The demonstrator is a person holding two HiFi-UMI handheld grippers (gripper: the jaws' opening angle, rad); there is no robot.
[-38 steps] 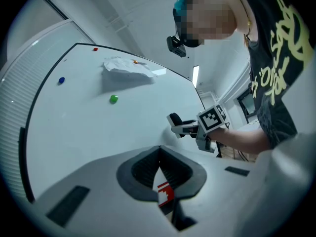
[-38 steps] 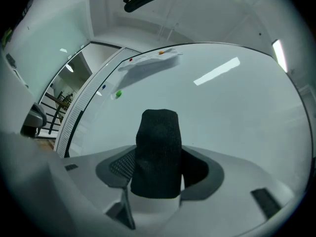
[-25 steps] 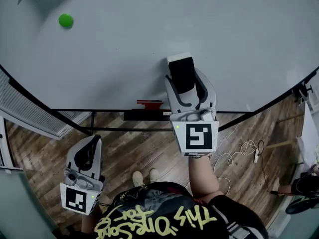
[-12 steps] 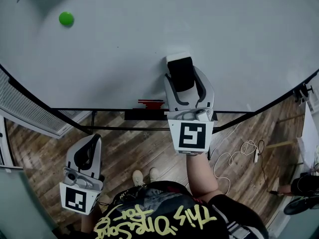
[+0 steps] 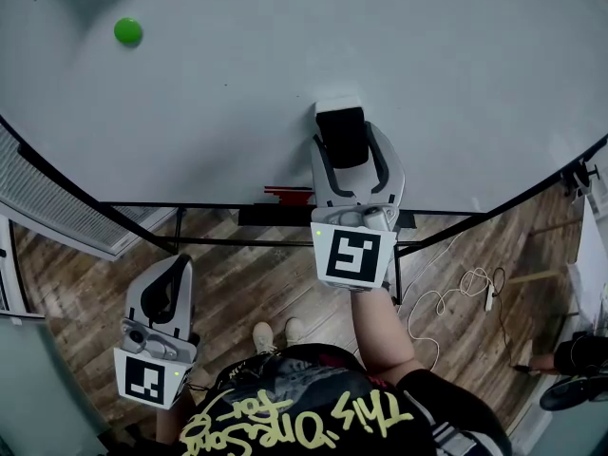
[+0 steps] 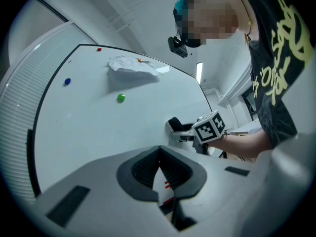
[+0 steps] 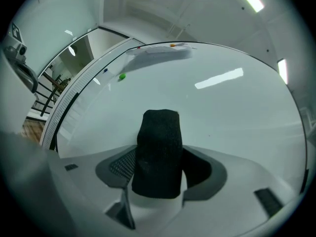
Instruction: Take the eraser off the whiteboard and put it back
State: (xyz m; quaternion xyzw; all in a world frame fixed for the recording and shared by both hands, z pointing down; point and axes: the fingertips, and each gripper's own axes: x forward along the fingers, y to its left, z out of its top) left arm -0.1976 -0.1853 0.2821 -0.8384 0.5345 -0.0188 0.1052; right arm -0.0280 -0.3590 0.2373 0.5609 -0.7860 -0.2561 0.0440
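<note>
Near the middle of the head view, the right gripper [image 5: 348,152] has its two jaws squeezed on the eraser [image 5: 342,131]. The right gripper view shows this best: the black felt eraser [image 7: 159,152] stands up between the jaws, one pad on each side. The grip looks firm, so the eraser will not slip while it is carried.

The eraser's far end is right at the whiteboard [image 5: 456,84]. It may be touching the board or just off it; I cannot tell which. The gripper points straight at the board, which is the way to pull the eraser off or press it back on. My guess is that the next job is to set it flat on the board and let go.

At 7 o'clock from the right gripper, the left gripper [image 5: 174,278] hangs low over the wooden floor [image 5: 256,283], well apart from the board. Its jaws [image 6: 159,154] are closed together with nothing between them. It has no job now, so it waits out of the way.

At 10 o'clock from the eraser sits a green magnet [image 5: 127,31], well apart from it. A crumpled paper [image 6: 133,65] hangs higher up on the board
</note>
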